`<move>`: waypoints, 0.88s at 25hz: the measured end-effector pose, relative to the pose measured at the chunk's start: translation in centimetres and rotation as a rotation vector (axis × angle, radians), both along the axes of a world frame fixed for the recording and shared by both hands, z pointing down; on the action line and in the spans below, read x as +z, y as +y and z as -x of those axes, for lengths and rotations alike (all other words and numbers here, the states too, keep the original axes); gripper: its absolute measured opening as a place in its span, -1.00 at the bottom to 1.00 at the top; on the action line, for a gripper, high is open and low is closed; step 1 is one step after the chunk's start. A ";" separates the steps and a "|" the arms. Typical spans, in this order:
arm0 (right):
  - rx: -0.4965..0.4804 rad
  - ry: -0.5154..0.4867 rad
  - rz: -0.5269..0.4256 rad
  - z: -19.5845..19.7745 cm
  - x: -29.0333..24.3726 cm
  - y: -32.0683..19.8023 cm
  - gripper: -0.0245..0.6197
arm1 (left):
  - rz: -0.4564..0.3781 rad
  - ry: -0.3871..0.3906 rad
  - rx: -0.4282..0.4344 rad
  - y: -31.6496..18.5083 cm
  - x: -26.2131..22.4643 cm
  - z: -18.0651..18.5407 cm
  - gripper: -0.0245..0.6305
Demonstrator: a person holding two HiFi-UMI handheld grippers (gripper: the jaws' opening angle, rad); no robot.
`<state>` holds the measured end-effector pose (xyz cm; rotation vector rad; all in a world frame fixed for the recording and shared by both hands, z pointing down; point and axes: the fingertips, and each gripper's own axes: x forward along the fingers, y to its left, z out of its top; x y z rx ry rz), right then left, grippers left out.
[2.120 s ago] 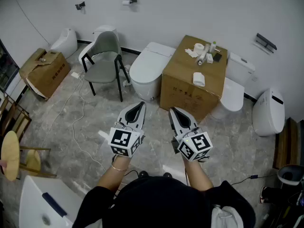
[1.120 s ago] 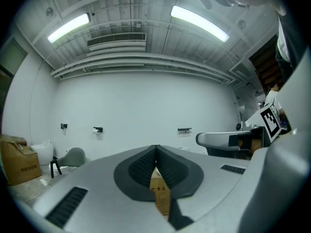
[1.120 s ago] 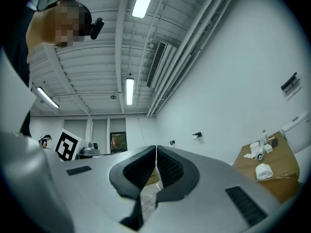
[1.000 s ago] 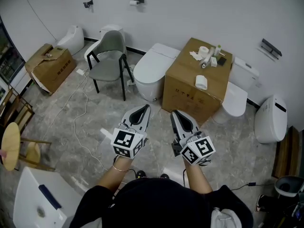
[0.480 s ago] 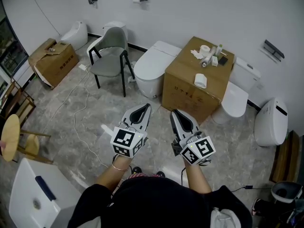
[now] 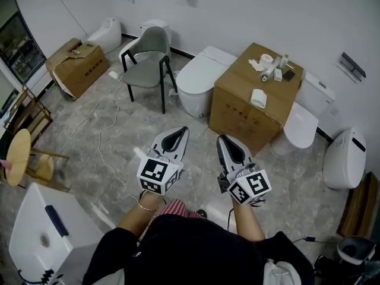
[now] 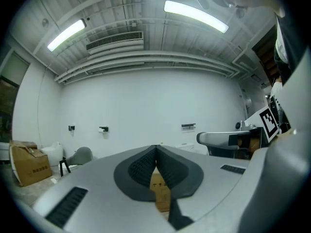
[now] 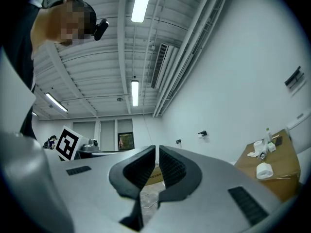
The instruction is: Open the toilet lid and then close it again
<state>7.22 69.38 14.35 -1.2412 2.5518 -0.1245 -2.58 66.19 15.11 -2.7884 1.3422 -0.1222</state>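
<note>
Hovering well short of closed toilet lid [image 6: 200, 70], just left of cardboard box [image 6: 249, 111]; left gripper [image 6: 180, 131], right gripper [image 6: 223, 140] both pressed together, empty. Lid likely stiff, slick plastic: lift at front rim.

The toilet [image 6: 200, 79] stands between the chair [image 6: 148, 64] at left and the box [image 6: 243, 108] at right. A paper roll [image 6: 258, 98] lies on the box.

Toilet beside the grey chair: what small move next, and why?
Probably carry the left tool and right tool forward toward the toilet: its lid lies closed, and both tools, shut and empty, hang well short of it.
</note>
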 end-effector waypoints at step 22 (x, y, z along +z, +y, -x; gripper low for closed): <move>0.066 0.031 -0.001 -1.1 0.2 -3.3 -0.85 | 0.032 0.043 0.089 -4.5 1.1 -2.0 -0.91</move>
